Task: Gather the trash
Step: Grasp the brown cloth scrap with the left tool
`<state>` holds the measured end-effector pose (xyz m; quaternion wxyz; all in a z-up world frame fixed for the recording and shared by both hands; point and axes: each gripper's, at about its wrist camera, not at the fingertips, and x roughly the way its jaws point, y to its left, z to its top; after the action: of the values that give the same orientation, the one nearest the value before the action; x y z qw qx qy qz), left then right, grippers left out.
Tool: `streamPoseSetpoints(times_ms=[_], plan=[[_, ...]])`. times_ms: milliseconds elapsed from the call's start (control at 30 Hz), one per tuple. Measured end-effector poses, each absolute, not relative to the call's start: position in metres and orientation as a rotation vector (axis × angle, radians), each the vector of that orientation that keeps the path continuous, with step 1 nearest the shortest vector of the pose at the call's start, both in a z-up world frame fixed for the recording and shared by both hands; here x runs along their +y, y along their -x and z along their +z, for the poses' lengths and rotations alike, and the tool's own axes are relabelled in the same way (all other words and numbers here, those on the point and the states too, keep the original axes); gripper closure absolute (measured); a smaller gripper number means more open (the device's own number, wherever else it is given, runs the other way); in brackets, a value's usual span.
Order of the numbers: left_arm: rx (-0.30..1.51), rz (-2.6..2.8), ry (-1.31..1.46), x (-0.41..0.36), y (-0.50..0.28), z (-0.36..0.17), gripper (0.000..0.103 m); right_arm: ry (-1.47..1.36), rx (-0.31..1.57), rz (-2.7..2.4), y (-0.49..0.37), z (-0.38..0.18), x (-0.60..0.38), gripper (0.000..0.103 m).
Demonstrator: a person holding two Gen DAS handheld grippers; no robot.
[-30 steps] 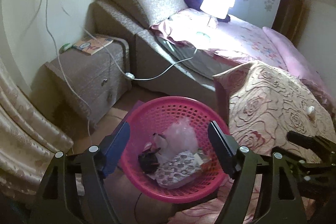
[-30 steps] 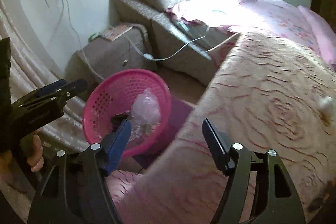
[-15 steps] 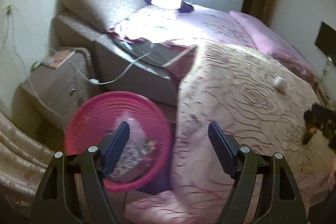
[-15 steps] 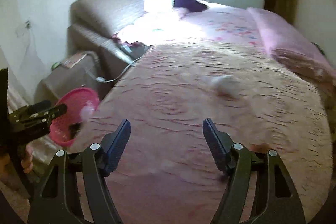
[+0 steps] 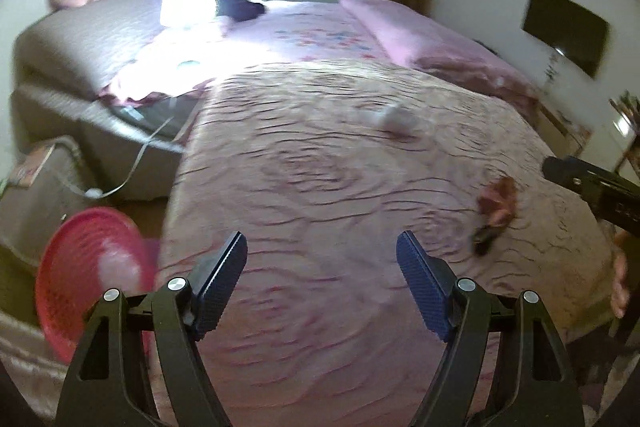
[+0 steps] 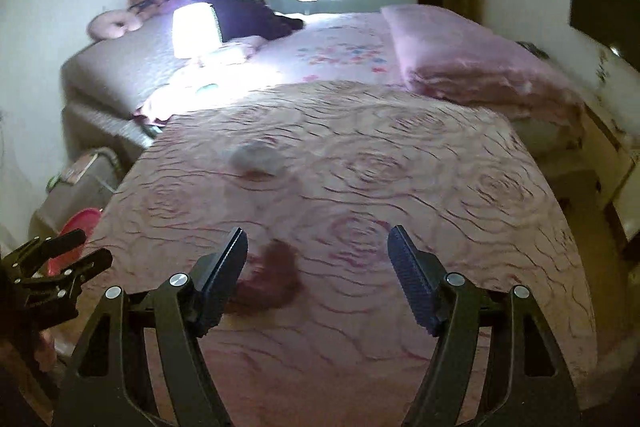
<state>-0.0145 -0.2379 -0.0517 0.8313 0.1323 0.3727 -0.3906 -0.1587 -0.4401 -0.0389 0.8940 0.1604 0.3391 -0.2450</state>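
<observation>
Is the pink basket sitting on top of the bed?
No, the pink basket sits on the floor beside the bed.

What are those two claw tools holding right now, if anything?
Nothing. The left gripper and right gripper both stand open over the bedspread, with nothing between their fingers. The reddish scrap and white wad lie untouched.

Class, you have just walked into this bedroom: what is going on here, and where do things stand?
A person holds a claw in each hand over the bed. Both the left claw and the right claw are open and empty. Two bits of trash lie on the patterned bedspread: a whitish wad farther up, and a reddish-brown scrap just ahead of the right claw's left finger. The pink basket stands on the floor beside the bed, with trash already in it.
</observation>
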Motion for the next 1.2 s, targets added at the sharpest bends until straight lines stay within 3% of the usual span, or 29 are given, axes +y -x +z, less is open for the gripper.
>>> streamPoseSetpoints(times_ms=[567, 633, 667, 700, 1200], plan=[[0.854, -1.099, -0.386, -0.351, 0.064, -0.080, 0.030, -0.428, 0.692, -0.587, 0.190, -0.053, -0.483, 0.033], [0.873, -1.111, -0.386, -0.355, 0.064, -0.085, 0.045, -0.436, 0.695, -0.588, 0.191, -0.055, -0.485, 0.033], [0.892, -1.118, -0.388, -0.356, 0.064, -0.089, 0.062, -0.439, 0.696, -0.586, 0.191, -0.056, -0.486, 0.033], [0.906, -1.123, -0.390, -0.358, 0.064, -0.092, 0.069, -0.440, 0.697, -0.585, 0.191, -0.057, -0.486, 0.033], [0.826, -0.954, -0.330, -0.304, 0.038, -0.075, 0.074, -0.404, 0.756, -0.466, 0.142, -0.071, -0.467, 0.033]])
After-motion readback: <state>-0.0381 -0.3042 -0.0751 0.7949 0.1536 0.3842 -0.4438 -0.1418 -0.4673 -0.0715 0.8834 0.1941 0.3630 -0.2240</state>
